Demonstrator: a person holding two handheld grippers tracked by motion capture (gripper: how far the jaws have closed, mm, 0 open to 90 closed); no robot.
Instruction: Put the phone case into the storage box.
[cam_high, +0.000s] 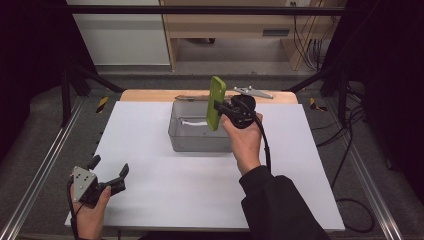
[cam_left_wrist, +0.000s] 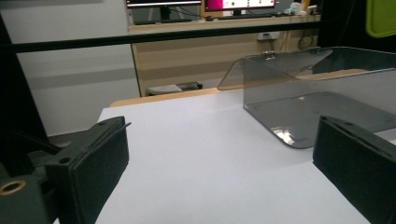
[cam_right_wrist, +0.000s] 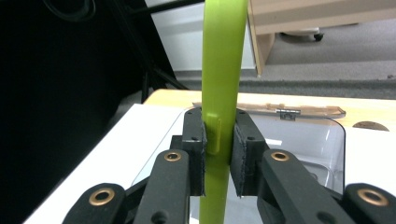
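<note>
- We see the green phone (cam_high: 216, 102) held upright on edge, above the near right part of the clear box (cam_high: 200, 141), its lower end over the box's open top.
- In the right gripper view, the phone (cam_right_wrist: 223, 70) runs straight up between our jaws, which press on its two flat faces; a side button sits just at the left pad.
- Our right gripper (cam_high: 223, 111) is clamped on the phone from the right, low on its length, so most of the phone stands free above the jaws.
- The box sits at the far middle of the white sheet (cam_high: 165, 190); its lid (cam_left_wrist: 275, 65) is swung back and leans away over the wooden table edge (cam_high: 150, 95).
- Inside the box lies a white cable (cam_high: 194, 123), toward the far left corner, well apart from the phone's lower end.
- The box's near wall and right wall are close to our right hand (cam_high: 245, 140); the left half of the box is open room.
- Our left gripper (cam_high: 107, 172) rests at the near left corner of the sheet, jaws spread wide with nothing between them, well apart from the box.
- In the left gripper view, bare sheet lies between the two pads (cam_left_wrist: 100, 163) and up to the box's near corner (cam_left_wrist: 299, 121).
- Beyond the table's far edge runs a dark frame bar (cam_high: 200, 10); a rail (cam_high: 45, 165) runs along the left side.
</note>
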